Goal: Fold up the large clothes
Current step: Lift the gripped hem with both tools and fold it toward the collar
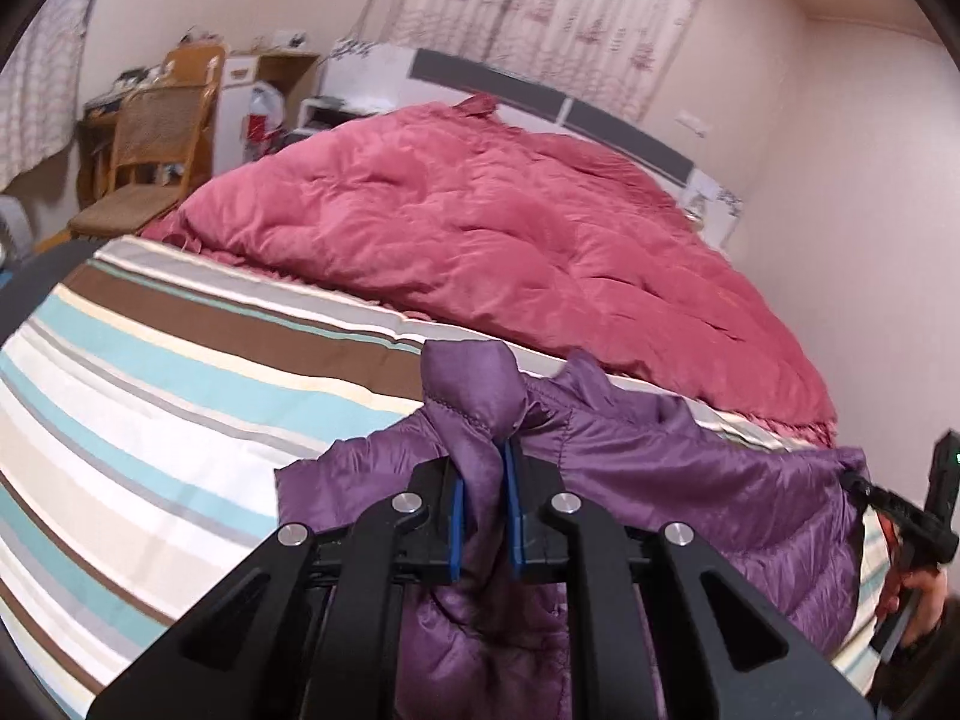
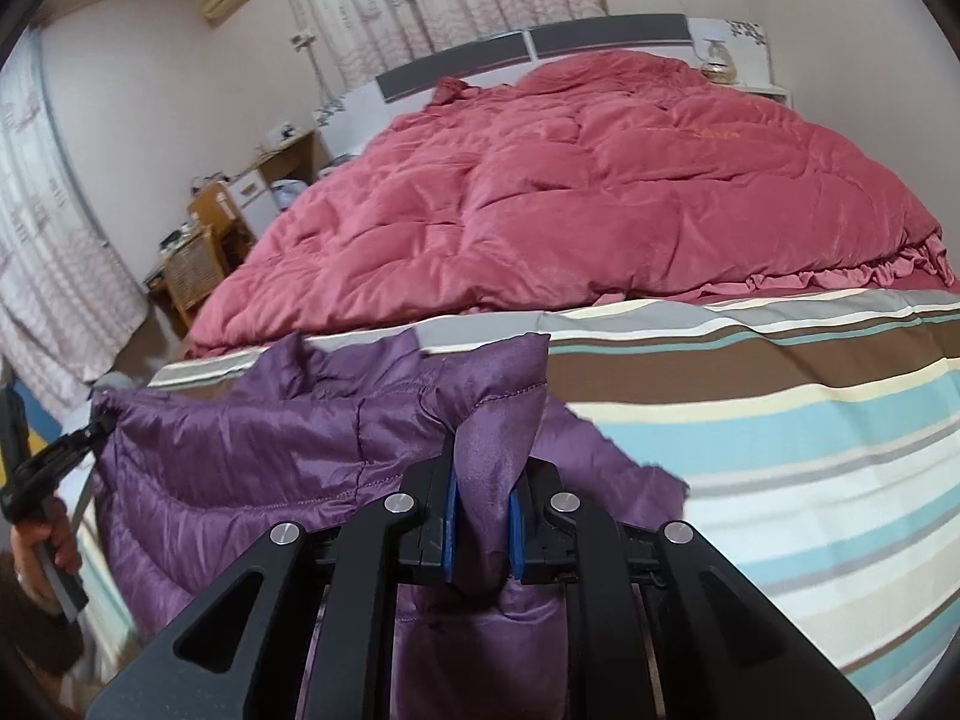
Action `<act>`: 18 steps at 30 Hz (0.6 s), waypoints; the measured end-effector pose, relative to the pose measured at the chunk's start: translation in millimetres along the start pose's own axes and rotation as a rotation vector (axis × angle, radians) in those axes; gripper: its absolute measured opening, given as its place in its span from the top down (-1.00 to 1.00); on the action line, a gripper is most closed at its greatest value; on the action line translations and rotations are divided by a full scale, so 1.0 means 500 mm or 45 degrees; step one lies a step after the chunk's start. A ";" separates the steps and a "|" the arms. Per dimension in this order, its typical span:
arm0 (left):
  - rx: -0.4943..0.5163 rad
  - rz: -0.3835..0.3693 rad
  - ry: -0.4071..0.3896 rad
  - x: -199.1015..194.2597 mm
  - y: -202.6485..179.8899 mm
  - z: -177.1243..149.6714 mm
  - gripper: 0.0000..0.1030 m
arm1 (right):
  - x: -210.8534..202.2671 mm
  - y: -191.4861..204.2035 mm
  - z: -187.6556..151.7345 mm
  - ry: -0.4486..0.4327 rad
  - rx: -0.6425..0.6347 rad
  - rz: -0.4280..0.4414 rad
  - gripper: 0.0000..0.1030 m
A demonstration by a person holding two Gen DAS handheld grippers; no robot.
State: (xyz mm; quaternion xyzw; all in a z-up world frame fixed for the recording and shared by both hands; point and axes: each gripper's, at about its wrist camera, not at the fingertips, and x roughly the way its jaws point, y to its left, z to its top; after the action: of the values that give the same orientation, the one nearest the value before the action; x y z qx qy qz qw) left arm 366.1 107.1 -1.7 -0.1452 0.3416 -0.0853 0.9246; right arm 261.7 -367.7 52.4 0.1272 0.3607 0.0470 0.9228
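Note:
A purple padded jacket [image 1: 690,468] is held stretched between my two grippers above the near edge of the striped bed sheet [image 1: 150,396]. My left gripper [image 1: 483,480] is shut on a bunched corner of the jacket, which pokes up between the blue pads [image 1: 455,528]. My right gripper [image 2: 483,498] is shut on the other corner of the jacket [image 2: 252,450]. The right gripper also shows at the right edge of the left wrist view [image 1: 858,483], clamped on the jacket. The left gripper shows at the left edge of the right wrist view [image 2: 96,420].
A rumpled pink quilt [image 1: 492,210] covers the far half of the bed, up to a grey-and-white headboard [image 1: 558,96]. A wooden chair [image 1: 150,144] and a desk stand left of the bed. A wall runs along the right side. The sheet also shows in the right wrist view [image 2: 780,450].

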 end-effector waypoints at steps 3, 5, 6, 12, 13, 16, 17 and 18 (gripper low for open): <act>-0.026 0.066 0.012 0.052 -0.004 0.010 0.80 | 0.049 -0.006 0.013 0.000 0.036 -0.036 0.75; -0.022 0.108 0.011 0.079 -0.011 0.010 0.80 | 0.091 -0.012 0.019 0.011 0.052 -0.071 0.75; -0.015 0.130 0.011 0.094 -0.016 0.011 0.80 | 0.105 -0.015 0.020 0.015 0.053 -0.084 0.75; 0.049 0.267 0.078 0.193 -0.025 -0.006 0.80 | 0.209 -0.027 0.011 0.070 0.001 -0.186 0.75; 0.041 0.279 0.087 0.208 -0.019 -0.012 0.79 | 0.217 -0.029 0.006 0.073 0.001 -0.188 0.75; 0.055 0.298 0.094 0.237 -0.013 -0.029 0.74 | 0.244 -0.031 -0.010 0.072 -0.004 -0.210 0.75; 0.071 0.304 0.098 0.246 -0.013 -0.035 0.70 | 0.252 -0.029 -0.015 0.070 -0.022 -0.225 0.75; 0.074 0.302 0.106 0.254 -0.013 -0.039 0.68 | 0.261 -0.027 -0.020 0.072 -0.033 -0.239 0.75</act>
State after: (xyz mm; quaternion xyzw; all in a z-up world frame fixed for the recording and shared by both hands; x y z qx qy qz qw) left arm 448.5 64.2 -90.8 -0.0735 0.3918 0.0088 0.9171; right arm 350.7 -355.4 -43.8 0.0796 0.3962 -0.0313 0.9142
